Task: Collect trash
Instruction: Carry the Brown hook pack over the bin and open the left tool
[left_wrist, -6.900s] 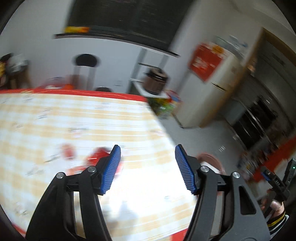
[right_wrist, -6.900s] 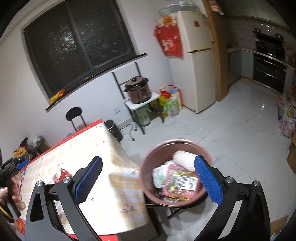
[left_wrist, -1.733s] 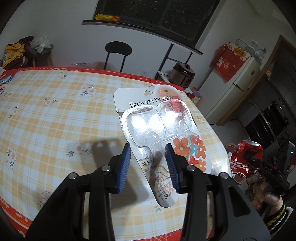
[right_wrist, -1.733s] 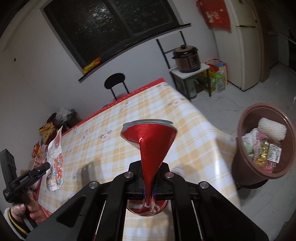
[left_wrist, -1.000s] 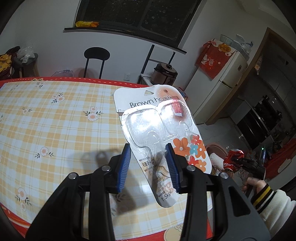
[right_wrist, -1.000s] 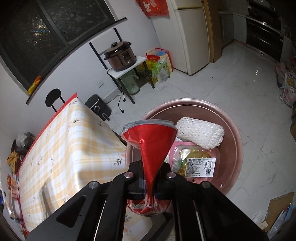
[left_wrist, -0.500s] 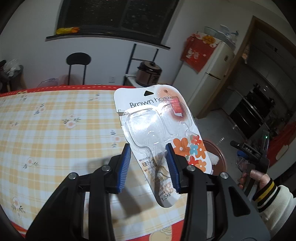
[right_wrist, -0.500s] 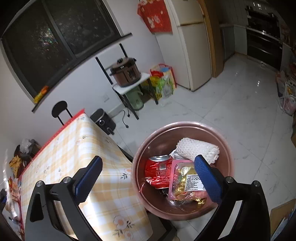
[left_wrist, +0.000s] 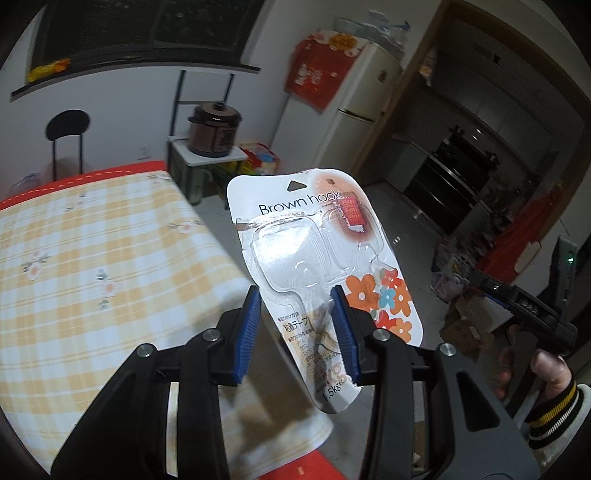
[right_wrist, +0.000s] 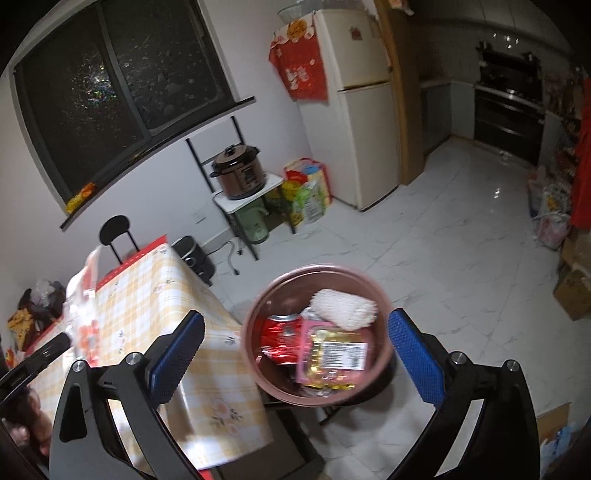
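Blue pads of the left gripper (left_wrist: 297, 326) pinch the lower stem of a clear blister pack (left_wrist: 321, 266) printed "Brown hook", its card standing up and tilted to the right, orange and blue flowers on its lower edge. The right gripper (right_wrist: 295, 352) is spread wide with nothing between its jaws, hanging above a round brown bin (right_wrist: 317, 391) that sits on a dark stand beside the table's corner. Inside the bin lie a crushed red can (right_wrist: 279, 338), a white foam net sleeve (right_wrist: 341, 308) and a pink-edged snack packet (right_wrist: 332, 360) with a white label, heaped together and touching.

In the left wrist view the person's right hand (left_wrist: 532, 365), with a striped cuff, holds the handle of the other tool off to the right, apart from the pack.

A table (left_wrist: 92, 266) in a yellow and white checked cloth with small flowers and a red border fills the left. Beyond it stand a black chair (right_wrist: 116, 232), a metal rack carrying a brown rice cooker (right_wrist: 238, 173), a bright shopping bag (right_wrist: 306, 192) and a cream fridge (right_wrist: 360, 110) with a red hanging. Pale marble tiles (right_wrist: 461, 258) run toward a dark kitchen; a black window sits high on the white wall.
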